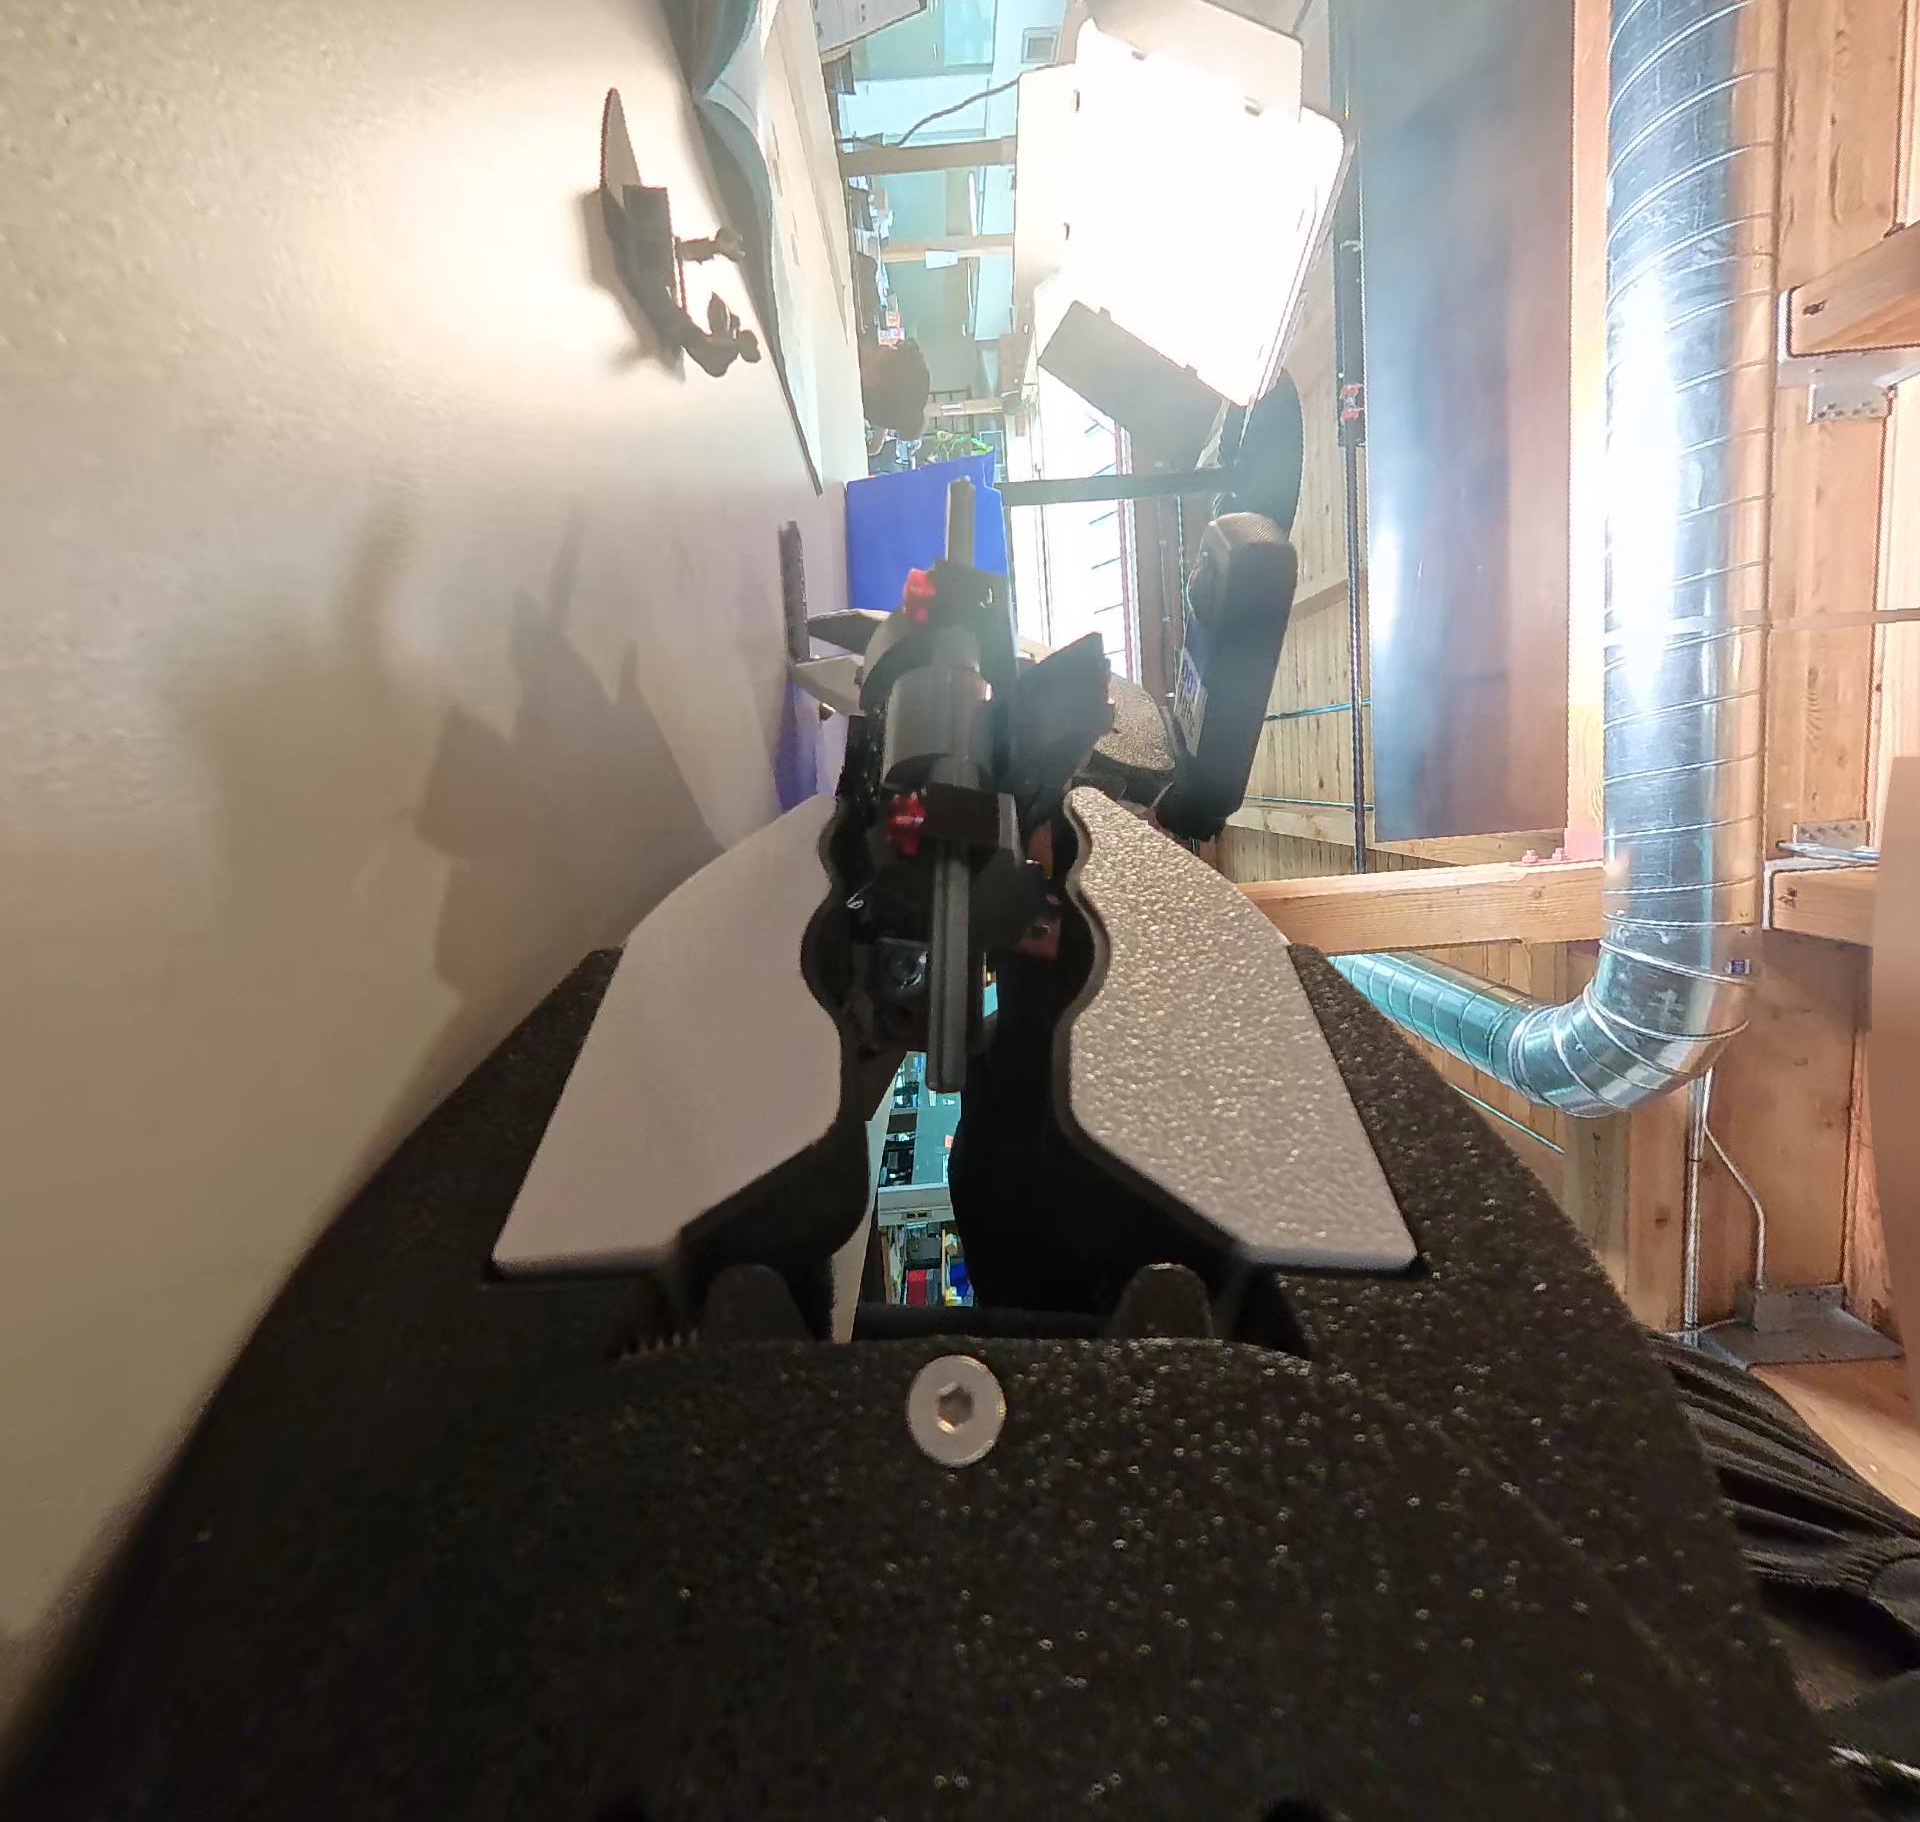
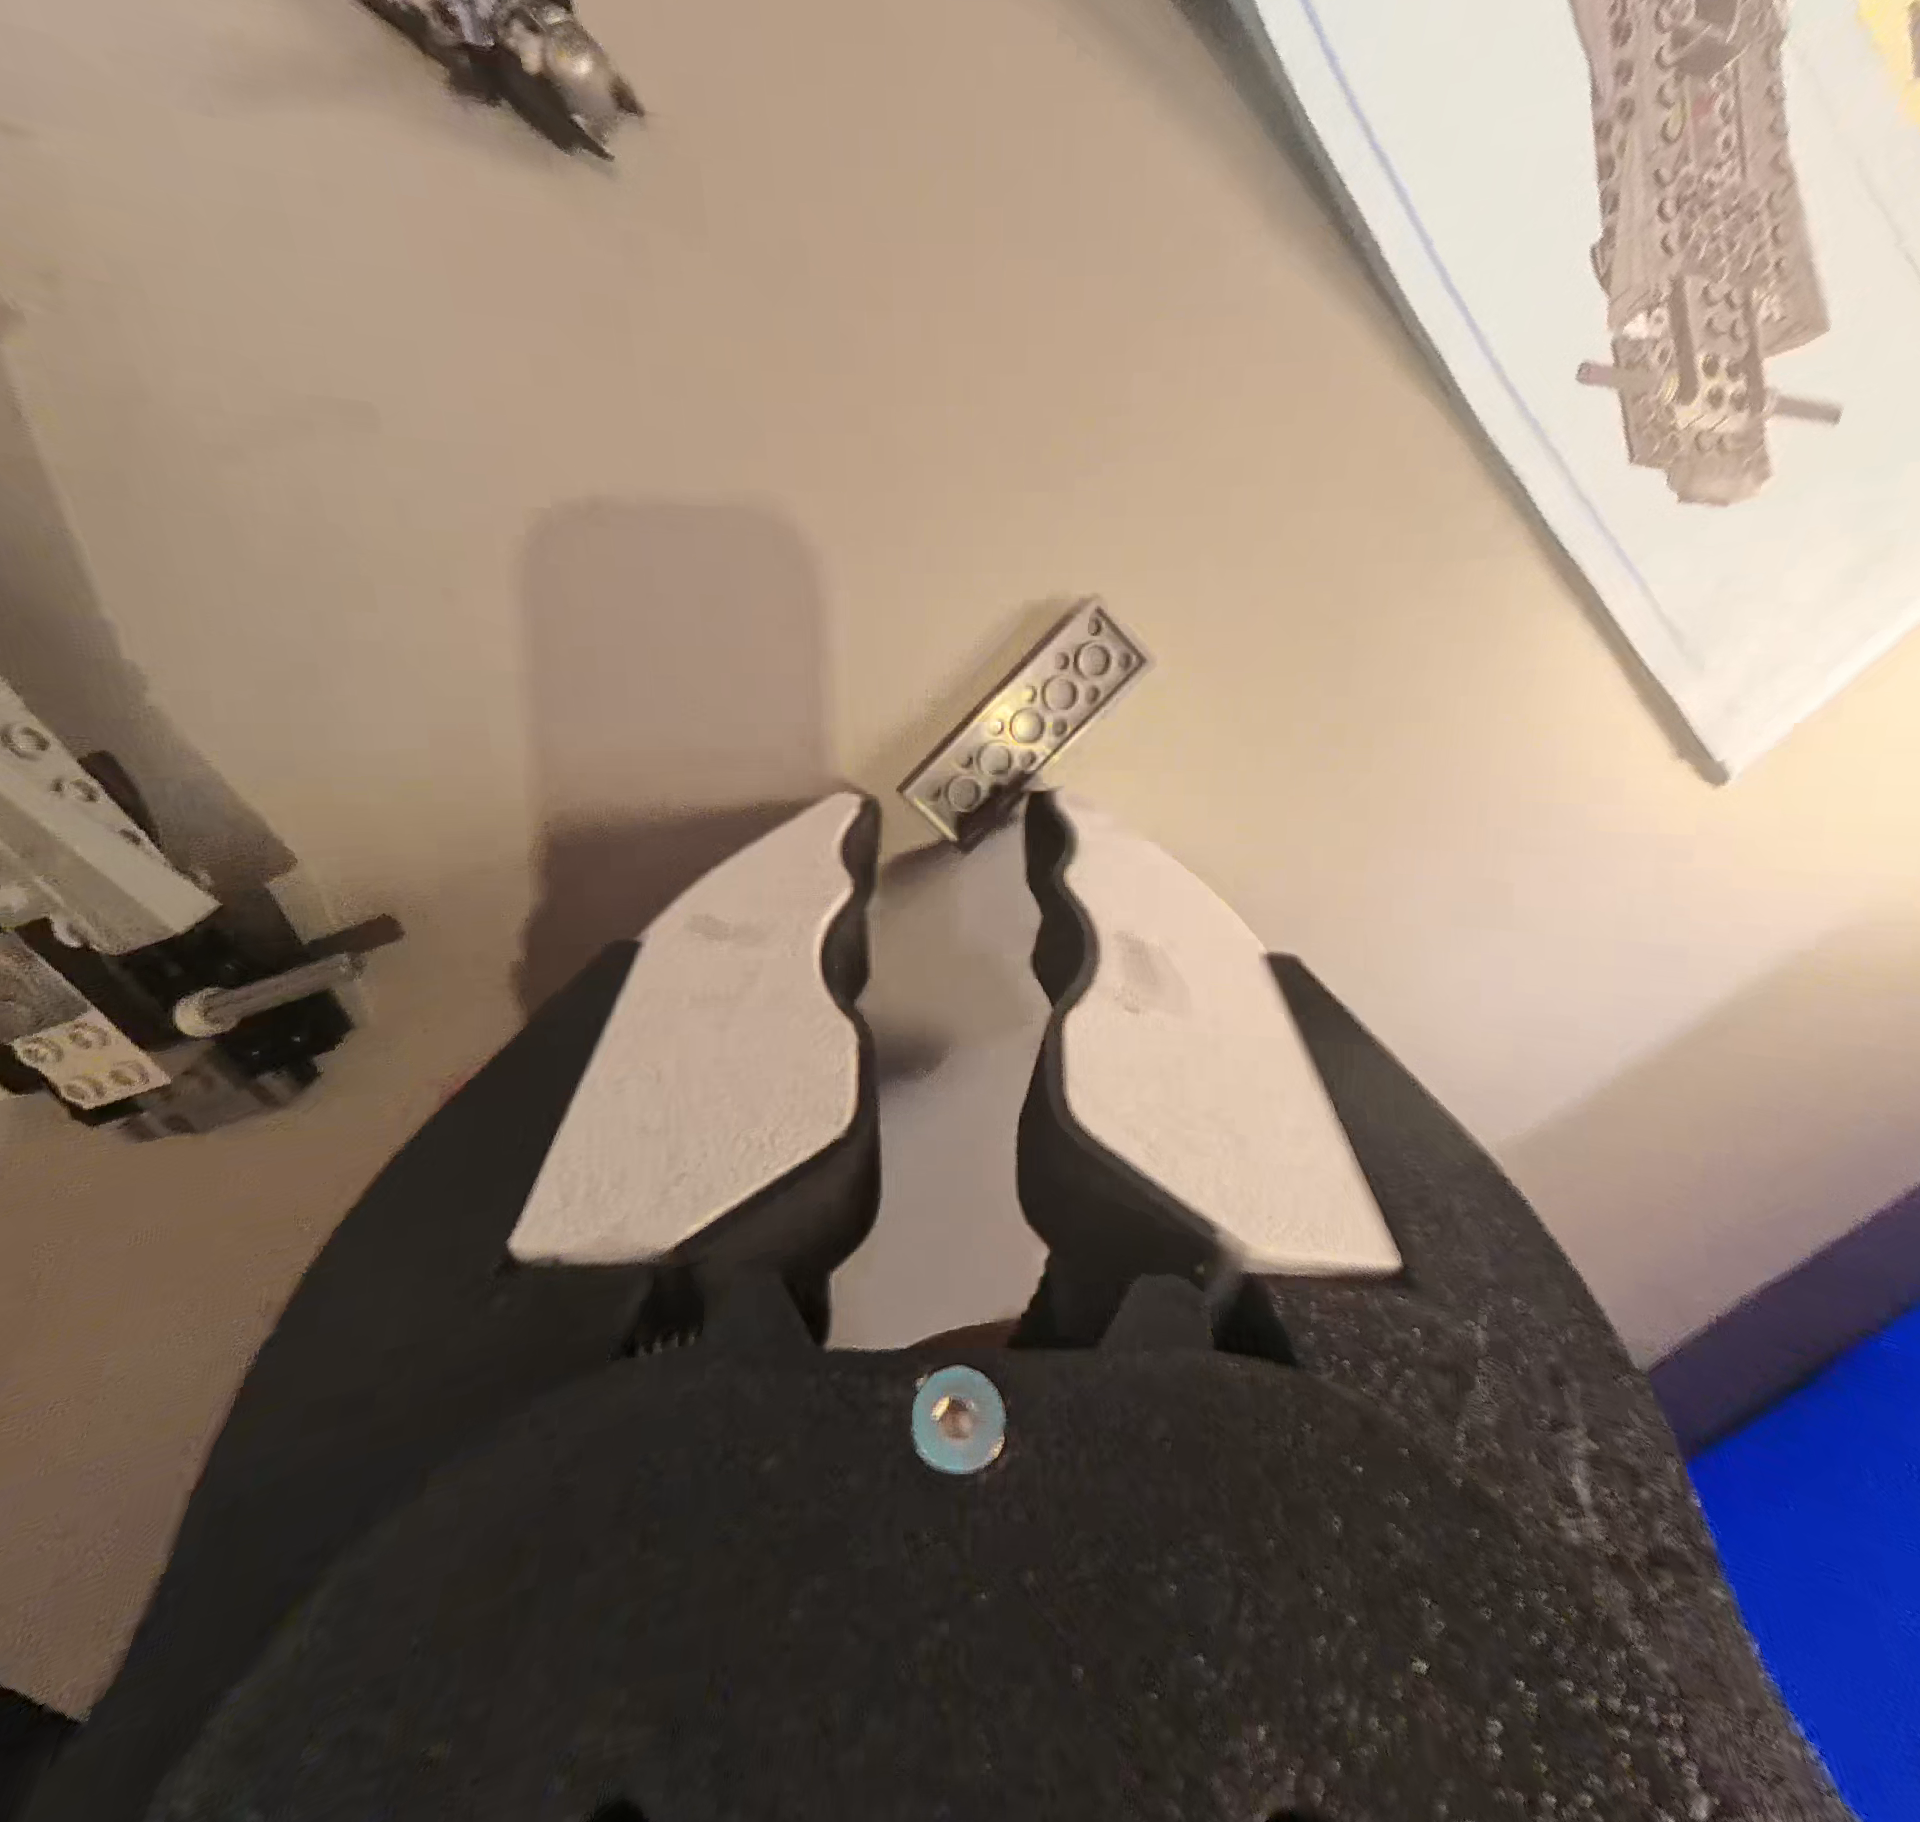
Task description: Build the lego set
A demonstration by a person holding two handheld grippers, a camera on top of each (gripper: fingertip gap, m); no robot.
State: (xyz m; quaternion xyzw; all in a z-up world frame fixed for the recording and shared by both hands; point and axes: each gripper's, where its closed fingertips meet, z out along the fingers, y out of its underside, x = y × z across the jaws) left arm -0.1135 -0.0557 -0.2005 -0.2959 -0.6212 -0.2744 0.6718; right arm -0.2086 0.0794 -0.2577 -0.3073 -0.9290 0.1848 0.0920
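Two grippers, one loose plate; places given from the plate.

1. Plate [image 2: 1023,723]: grey, thin, oblong, ringed underside up, on the beige tabletop [image 2: 1039,370]. Long axis ran diagonally, from its near end by the right gripper away to that gripper's right.

2. Right gripper [image 2: 951,811]: the nearer of the two, directly behind the plate's near end. Fingers [image 2: 727,993] stood apart with only bare tabletop between them, grasping nothing. The plate's near corner lay just beyond the tips, off-centre toward the right-hand finger. Whether that tip touched the plate could not be told. The plate lay askew to the line of the fingers, not across it.

3. Left gripper [image 1: 951,816]: the plate did not show in its view. Rolled on its side next to the tabletop, fingers [image 1: 1195,993] clenched on a dark brick assembly [image 1: 935,723]. A grey axle [image 1: 951,951] ran through the assembly lengthwise.

4. Booklet [image 2: 1507,266]: open page, far right of the plate.

5. Dark model [image 2: 468,6]: far left of the plate, well apart.

6. White-and-black build [image 2: 125,993]: near left of the plate, well apart.
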